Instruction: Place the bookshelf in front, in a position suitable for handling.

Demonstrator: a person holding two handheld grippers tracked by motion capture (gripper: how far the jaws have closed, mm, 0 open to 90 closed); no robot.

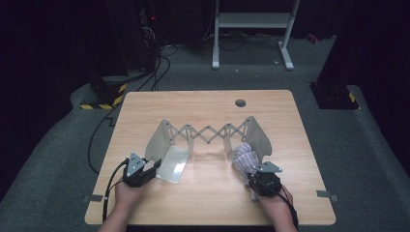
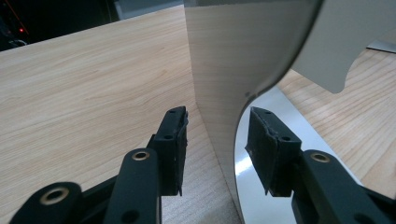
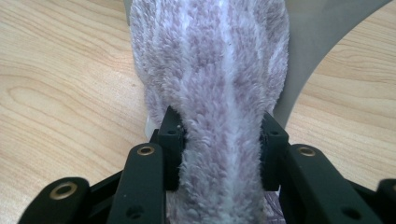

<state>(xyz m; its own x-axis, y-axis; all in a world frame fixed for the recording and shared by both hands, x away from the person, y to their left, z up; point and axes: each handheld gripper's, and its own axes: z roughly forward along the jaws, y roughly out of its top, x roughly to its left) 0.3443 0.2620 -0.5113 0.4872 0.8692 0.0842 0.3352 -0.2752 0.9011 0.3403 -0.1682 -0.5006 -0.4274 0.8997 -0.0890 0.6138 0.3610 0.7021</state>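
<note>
A grey folding rack stands mid-table, its scissor lattice (image 1: 208, 133) joining a left panel (image 1: 157, 140) and a right panel (image 1: 258, 135). A shiny flat sheet (image 1: 172, 164) lies at the left panel's foot. My left gripper (image 1: 153, 166) is open and straddles the curved edge of that left panel (image 2: 233, 56); in the left gripper view (image 2: 217, 135) the pads stand clear of it on both sides. A fluffy purple-and-white cloth (image 1: 243, 155) drapes by the right panel. My right gripper (image 1: 250, 170) is shut on the cloth (image 3: 210, 56), both pads (image 3: 173, 140) pressed into its pile, with the right panel (image 3: 317, 42) behind.
A round cable hole (image 1: 240, 103) sits near the table's far edge. Small metal brackets (image 1: 327, 195) stick out at the near corners. Beyond the table, a white stand (image 1: 251, 29) and cables (image 1: 145, 72) lie on the grey floor.
</note>
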